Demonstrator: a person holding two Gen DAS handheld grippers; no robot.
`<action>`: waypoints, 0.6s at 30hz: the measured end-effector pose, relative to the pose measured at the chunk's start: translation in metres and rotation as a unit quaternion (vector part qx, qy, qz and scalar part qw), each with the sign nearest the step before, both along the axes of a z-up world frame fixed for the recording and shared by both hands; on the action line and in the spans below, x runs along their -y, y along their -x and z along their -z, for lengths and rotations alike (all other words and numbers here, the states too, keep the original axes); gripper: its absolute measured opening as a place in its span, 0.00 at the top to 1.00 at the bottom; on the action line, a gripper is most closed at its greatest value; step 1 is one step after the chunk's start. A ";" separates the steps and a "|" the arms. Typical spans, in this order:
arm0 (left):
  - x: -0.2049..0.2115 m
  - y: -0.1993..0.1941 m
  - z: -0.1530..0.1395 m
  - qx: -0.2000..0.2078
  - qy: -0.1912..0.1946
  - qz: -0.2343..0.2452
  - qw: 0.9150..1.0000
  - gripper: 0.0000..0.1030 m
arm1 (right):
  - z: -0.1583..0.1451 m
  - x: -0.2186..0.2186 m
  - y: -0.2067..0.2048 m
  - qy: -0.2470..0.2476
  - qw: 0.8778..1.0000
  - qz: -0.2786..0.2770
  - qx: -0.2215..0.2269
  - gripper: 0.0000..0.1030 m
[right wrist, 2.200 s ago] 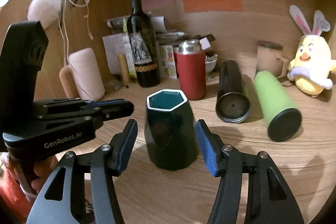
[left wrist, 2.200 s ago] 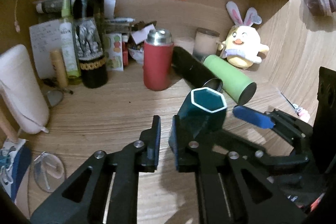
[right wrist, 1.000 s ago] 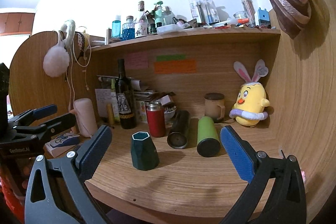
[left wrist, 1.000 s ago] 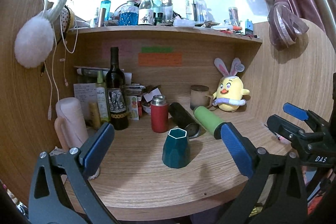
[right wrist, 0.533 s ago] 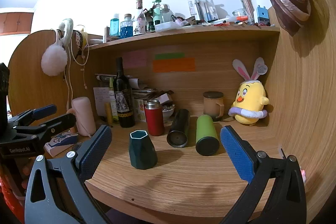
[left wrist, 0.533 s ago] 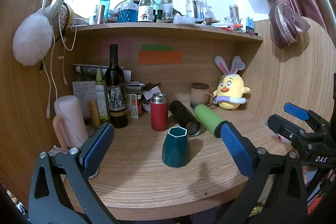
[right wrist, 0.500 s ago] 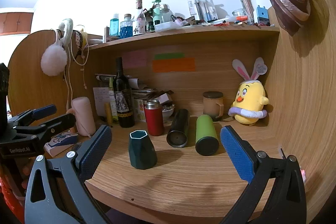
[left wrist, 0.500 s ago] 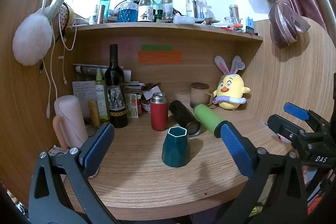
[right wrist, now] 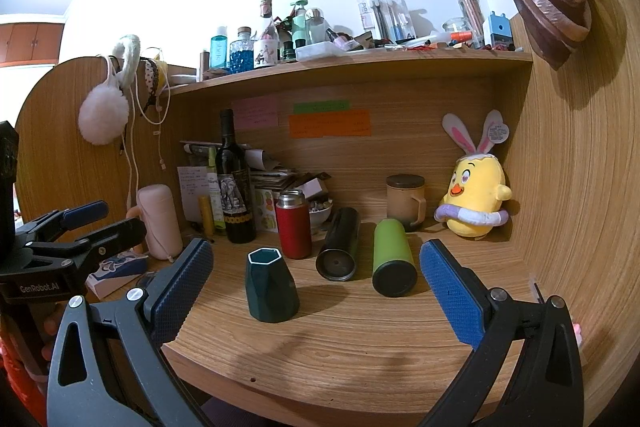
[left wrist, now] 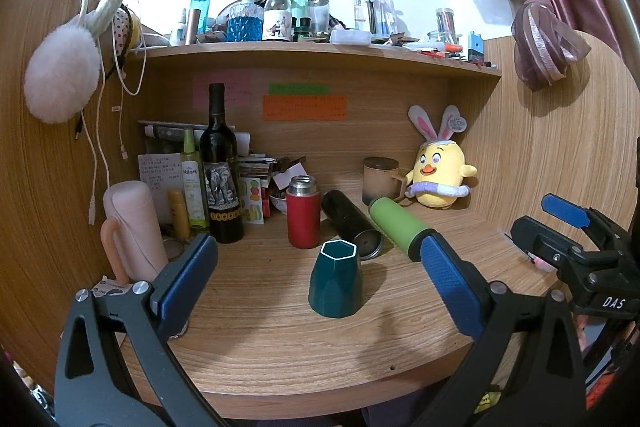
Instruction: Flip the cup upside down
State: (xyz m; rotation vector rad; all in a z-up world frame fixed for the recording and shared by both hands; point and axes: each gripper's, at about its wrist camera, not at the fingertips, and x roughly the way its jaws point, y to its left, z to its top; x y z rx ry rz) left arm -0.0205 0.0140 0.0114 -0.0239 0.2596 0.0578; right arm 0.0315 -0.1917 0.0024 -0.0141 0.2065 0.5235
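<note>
A dark green faceted cup (left wrist: 335,281) with a white hexagonal rim stands on the wooden desk (left wrist: 280,343), open mouth up; it also shows in the right wrist view (right wrist: 271,291). My left gripper (left wrist: 318,281) is wide open and empty, held back from the desk edge, with the cup far ahead between its fingers. My right gripper (right wrist: 316,287) is wide open and empty, also back from the desk; the cup stands ahead toward its left finger.
Behind the cup stand a red flask (left wrist: 303,211), a lying black flask (left wrist: 348,223), a lying green flask (left wrist: 396,227), a wine bottle (left wrist: 220,179), a pink jug (left wrist: 132,227), a mug (left wrist: 378,179) and a yellow plush (left wrist: 438,171). A cluttered shelf (left wrist: 320,49) hangs overhead.
Over two seconds both grippers let go of the cup, opened wide and pulled back from the desk. In the last half second almost nothing has moved.
</note>
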 end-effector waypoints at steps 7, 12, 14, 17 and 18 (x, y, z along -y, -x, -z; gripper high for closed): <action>0.000 0.000 0.000 0.000 0.000 0.000 1.000 0.00 | 0.000 0.000 0.001 -0.001 1.000 0.001 0.001 0.00; 0.000 0.000 0.000 0.000 0.000 0.000 1.000 0.00 | 0.000 -0.001 0.001 -0.001 1.000 0.001 0.000 0.00; 0.000 0.000 0.000 0.000 0.000 0.000 1.000 0.00 | 0.000 -0.001 0.001 -0.001 1.000 0.001 0.000 0.00; 0.001 0.001 0.000 0.000 0.000 -0.001 1.000 0.00 | 0.000 -0.001 0.001 0.000 1.000 0.001 0.000 0.00; 0.001 0.001 0.000 0.000 -0.001 0.000 1.000 0.00 | 0.000 -0.001 0.001 0.000 1.000 0.001 0.000 0.00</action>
